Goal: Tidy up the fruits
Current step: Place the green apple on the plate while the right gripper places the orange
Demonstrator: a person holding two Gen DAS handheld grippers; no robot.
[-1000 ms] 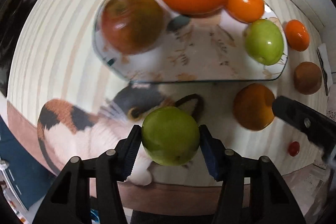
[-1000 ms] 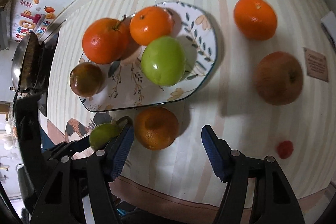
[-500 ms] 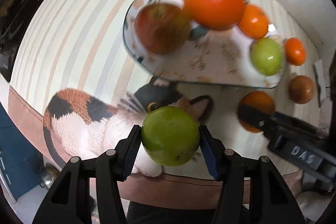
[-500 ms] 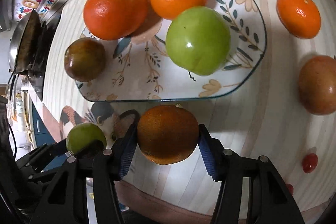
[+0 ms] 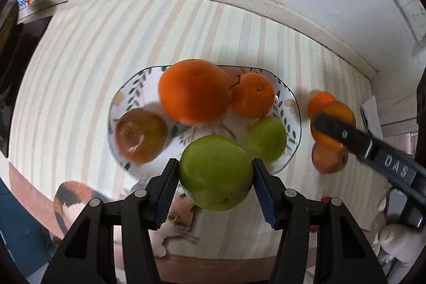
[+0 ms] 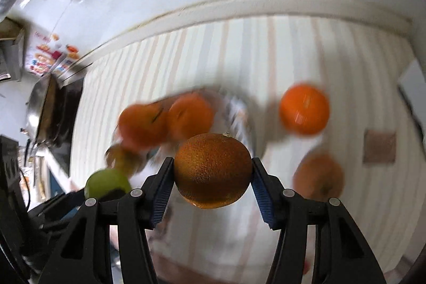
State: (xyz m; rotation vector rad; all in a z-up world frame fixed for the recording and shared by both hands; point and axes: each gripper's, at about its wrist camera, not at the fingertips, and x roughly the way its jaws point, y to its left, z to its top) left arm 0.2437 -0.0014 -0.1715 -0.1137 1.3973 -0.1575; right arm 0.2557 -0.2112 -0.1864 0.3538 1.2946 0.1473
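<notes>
1. Left wrist view: the left gripper [image 5: 215, 186] clamps a round green apple [image 5: 215, 172], now lifted over the near rim of the leaf-patterned oval ceramic plate [image 5: 127, 95], ready to set down.
2. Right wrist view: the right gripper [image 6: 211, 181] has just closed on a dull, rough-skinned orange [image 6: 212, 171] and raised it toward the plate.

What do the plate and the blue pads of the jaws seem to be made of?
Plate: probably glazed ceramic; glossy white with a painted leaf pattern and a thin dark rim. Pads: likely rubber or soft plastic; matte blue with fine ridges.
</notes>
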